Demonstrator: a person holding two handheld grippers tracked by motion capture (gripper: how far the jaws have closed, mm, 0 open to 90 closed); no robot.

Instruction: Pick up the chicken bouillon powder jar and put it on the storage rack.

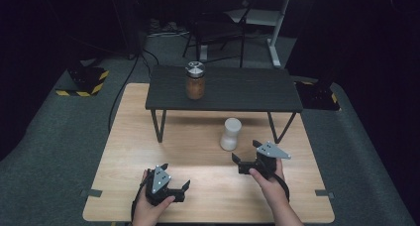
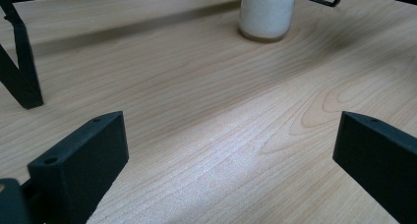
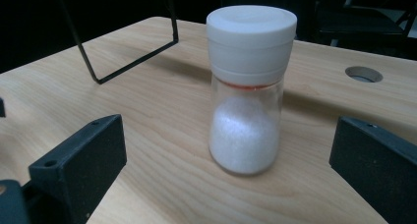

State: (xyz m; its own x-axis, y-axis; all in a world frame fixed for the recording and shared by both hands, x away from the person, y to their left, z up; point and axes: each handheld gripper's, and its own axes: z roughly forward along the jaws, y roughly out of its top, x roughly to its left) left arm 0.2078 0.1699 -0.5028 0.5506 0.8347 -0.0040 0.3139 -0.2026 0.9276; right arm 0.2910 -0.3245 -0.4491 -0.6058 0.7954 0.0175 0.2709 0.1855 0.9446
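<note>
Standing upright on the worktop (image 1: 198, 151), a white-capped shaker (image 3: 248, 91), perhaps salt, is seen just ahead of the right gripper (image 1: 250, 156), jaws wide and empty; the left gripper (image 1: 174, 179) likewise gapes empty, well apart.

2 tools (left tool (image 1: 174, 179), right tool (image 1: 246, 154)), 1 white shaker (image 1: 231, 133), 1 brown jar (image 1: 195, 81), 1 blk shelf (image 1: 247, 94), 1 wood table (image 1: 208, 186)

The desk (image 1: 208, 186) is pale wood with wavy grain. On it stands a small shelf (image 1: 247, 94) with a black top and thin black legs. The shaker (image 3: 248, 89) has a white cap, clear glass, a thin red ring and white grains. The jar (image 1: 195, 81) holds something brown under a silver lid. Each hand-held gripper, left (image 1: 174, 179) and right (image 1: 246, 152), is black with a grey plate. At ten o'clock lie yellow-and-black stripes (image 1: 81, 92) on grey floor (image 1: 49, 151).
</note>
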